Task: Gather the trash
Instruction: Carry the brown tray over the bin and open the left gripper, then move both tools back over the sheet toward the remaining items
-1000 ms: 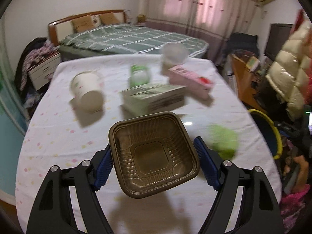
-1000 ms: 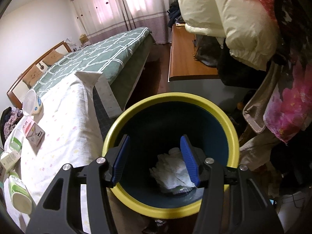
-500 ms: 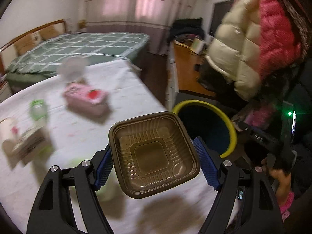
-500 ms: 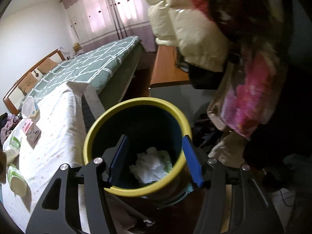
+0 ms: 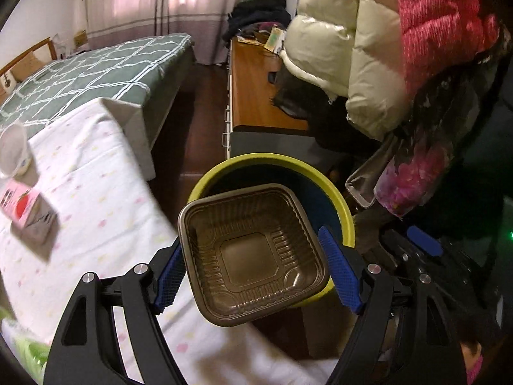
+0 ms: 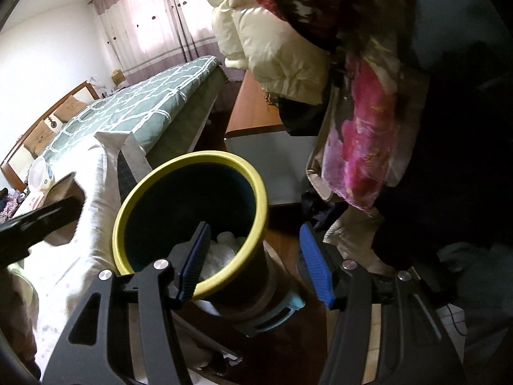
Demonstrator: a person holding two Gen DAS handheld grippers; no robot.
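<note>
The left gripper (image 5: 256, 268) clamps a brown plastic tray (image 5: 253, 256) in front of a yellow-rimmed bin (image 5: 275, 163) past the table's (image 5: 96, 199) right edge. A pink carton (image 5: 25, 211) lies near the left edge.

Glossy ribbed plastic tray (image 5: 253, 253)

White dotted tablecloth (image 5: 96, 211), pink carton (image 5: 25, 211) and clear cup (image 5: 12, 150) on it

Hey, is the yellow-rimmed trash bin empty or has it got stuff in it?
Not empty: white crumpled trash lies at the bottom of the bin.
</note>
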